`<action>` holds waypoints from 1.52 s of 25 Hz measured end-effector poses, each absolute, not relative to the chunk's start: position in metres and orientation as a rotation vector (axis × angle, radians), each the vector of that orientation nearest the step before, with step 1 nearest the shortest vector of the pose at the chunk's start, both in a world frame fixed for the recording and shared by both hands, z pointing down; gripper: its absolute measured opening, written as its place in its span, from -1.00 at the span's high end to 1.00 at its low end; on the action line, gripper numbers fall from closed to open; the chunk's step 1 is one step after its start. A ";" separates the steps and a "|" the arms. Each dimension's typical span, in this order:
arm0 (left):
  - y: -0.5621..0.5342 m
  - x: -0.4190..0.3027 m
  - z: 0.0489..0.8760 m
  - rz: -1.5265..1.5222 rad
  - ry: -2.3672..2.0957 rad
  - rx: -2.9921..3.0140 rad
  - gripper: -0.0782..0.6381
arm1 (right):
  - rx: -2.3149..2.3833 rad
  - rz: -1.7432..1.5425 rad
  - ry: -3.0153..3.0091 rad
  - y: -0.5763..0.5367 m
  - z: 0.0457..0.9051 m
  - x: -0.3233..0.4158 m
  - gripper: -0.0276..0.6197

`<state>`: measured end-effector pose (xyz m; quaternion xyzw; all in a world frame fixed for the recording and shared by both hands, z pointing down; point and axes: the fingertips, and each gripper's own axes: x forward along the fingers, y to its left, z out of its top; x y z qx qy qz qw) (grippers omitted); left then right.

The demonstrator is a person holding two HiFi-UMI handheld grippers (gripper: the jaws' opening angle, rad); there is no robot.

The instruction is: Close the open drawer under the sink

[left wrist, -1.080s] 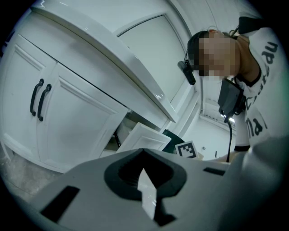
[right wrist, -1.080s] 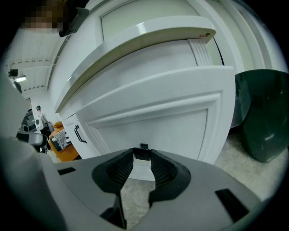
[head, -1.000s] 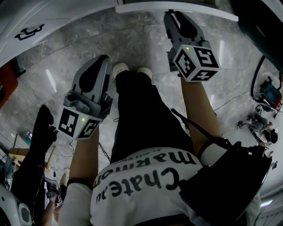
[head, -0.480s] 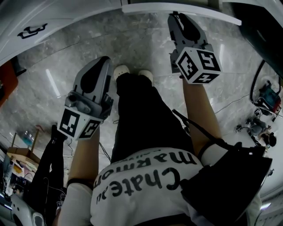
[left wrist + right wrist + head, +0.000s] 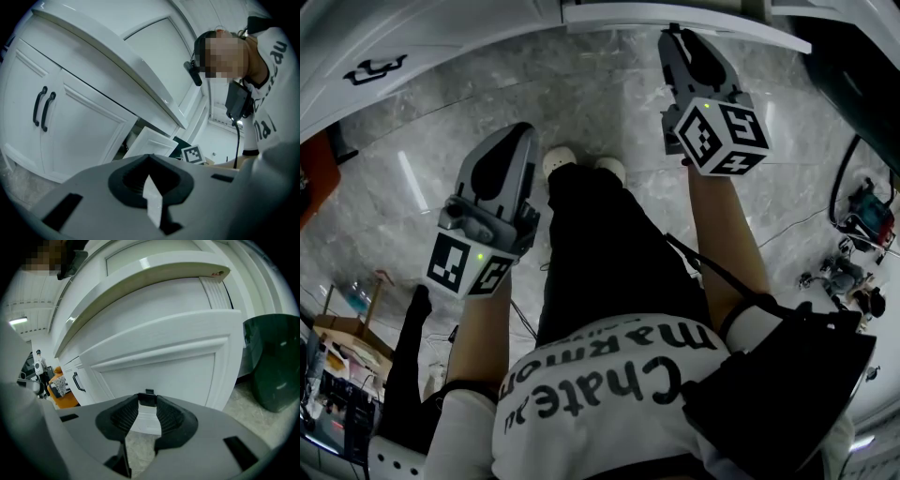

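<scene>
1. The drawer front point(image 5: 159, 362), a white framed panel, juts out from the white cabinet point(image 5: 93, 376) beneath the overhanging bench lip point(image 5: 140, 273). It is plainly not pushed home.
2. The right hand-held gripper point(image 5: 149, 404) faces that panel squarely and tilts a little downward. Its jaws stand wide with nothing between them. It is close in front of the panel, but no view shows it touching.
3. The left hand-held gripper point(image 5: 150, 159) hangs lower and further back, beside the person's leg. Its jaws are drawn together and hold nothing. It looks toward the neighbouring cabinet doors point(image 5: 70, 126), which have black handles, with the open panel in view beyond them.
4. Over the last second almost nothing changes near the drawer. Both hand-held grippers keep their places and the panel juts out just as far as it did. The one clear change is a dark-clothed figure point(image 5: 408, 375) at the lower left of the head view, who drifts further down and away.
5. This looks like a pause before the push. The closing stroke seems not yet begun, and the right hand-held gripper looks best placed to press the flat face inward.
6. Further out, a dark green bin point(image 5: 274, 362) stands on the floor just right of the drawer. The person's white shoes point(image 5: 558, 159) rest on the grey marble floor point(image 5: 609, 103), short of the cabinet.
</scene>
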<state>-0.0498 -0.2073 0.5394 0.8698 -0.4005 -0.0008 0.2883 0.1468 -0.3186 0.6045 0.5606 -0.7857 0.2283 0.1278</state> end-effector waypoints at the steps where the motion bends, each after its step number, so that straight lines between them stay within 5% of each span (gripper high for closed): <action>1: -0.208 -0.051 0.540 -0.003 -1.073 2.322 0.76 | 1.632 0.662 -2.287 -0.320 0.605 0.146 0.52; 38: -0.211 -0.040 0.565 -0.028 -1.053 2.367 0.76 | 1.699 0.574 -2.341 -0.359 0.601 0.144 0.52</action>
